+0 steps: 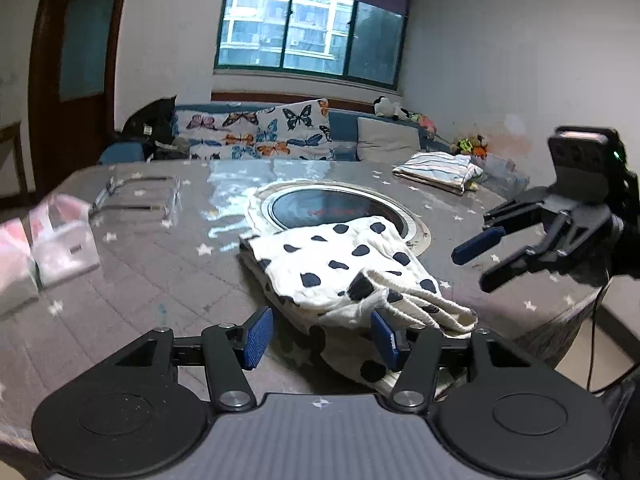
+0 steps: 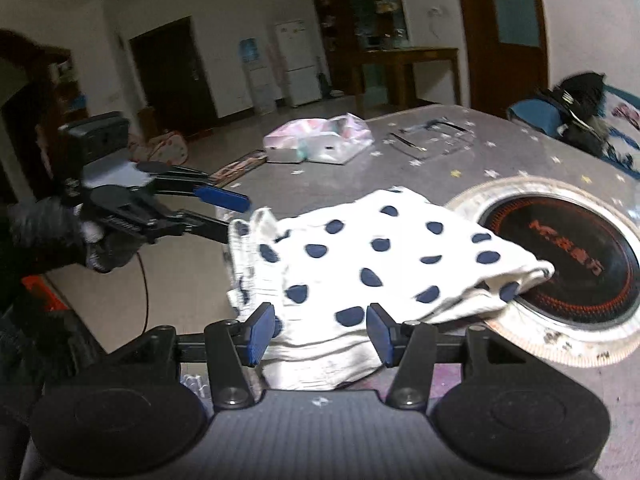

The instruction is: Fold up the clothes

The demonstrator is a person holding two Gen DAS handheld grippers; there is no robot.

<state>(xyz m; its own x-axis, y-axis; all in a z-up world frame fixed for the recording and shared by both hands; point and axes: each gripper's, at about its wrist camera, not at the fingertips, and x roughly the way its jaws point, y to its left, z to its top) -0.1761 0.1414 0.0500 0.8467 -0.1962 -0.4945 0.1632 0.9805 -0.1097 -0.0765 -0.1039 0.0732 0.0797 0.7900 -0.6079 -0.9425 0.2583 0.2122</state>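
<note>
Left gripper [image 1: 322,338]: jaws apart, empty, at the near hem of the spotted garment [image 1: 344,272]. Garment: folded on the table [image 1: 160,264], long axis running away toward the round hob [image 1: 340,210]. Right gripper [image 2: 321,334]: jaws apart, empty, equally near the cloth's edge.

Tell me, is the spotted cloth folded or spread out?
Folded: the spotted cloth lies doubled in a compact bundle, layered edges showing, on the table.

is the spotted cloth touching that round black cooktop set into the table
Touching. In the right wrist view a corner of the spotted cloth lies over the cooktop, covering part of its rim and dark glass.
</note>
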